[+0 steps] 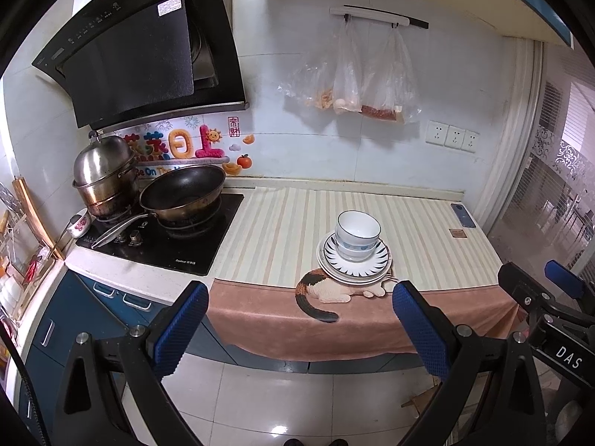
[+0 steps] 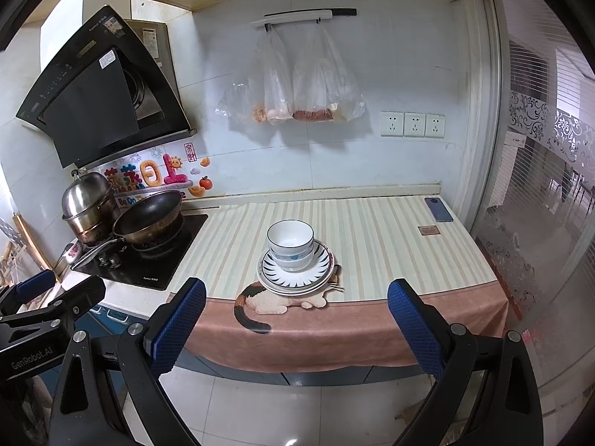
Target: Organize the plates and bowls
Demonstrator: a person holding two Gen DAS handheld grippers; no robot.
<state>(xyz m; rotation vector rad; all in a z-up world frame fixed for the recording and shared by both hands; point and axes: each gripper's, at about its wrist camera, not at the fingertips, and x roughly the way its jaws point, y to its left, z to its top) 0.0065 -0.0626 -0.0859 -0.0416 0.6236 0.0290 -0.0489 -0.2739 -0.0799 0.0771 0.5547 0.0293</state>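
White bowls [image 1: 357,236] [image 2: 290,244] with blue trim are nested and stand on a stack of plates [image 1: 377,267] [image 2: 319,271] with dark ray patterns, near the front of the striped counter cloth. My left gripper [image 1: 299,329] hangs open in front of the counter, well short of the stack, with nothing between its blue pads. My right gripper [image 2: 295,325] is also open and empty, back from the counter edge. The right gripper's body [image 1: 546,297] shows at the right of the left wrist view, and the left gripper's body [image 2: 41,297] at the left of the right wrist view.
A stove [image 1: 167,238] at the left carries a black wok [image 1: 182,195] and a steel pot [image 1: 104,174] under a range hood [image 1: 141,55]. A phone [image 1: 463,215] and a small card [image 1: 456,233] lie at the counter's far right. Plastic bags [image 1: 357,74] hang on the wall. A glass door [image 2: 539,204] is at the right.
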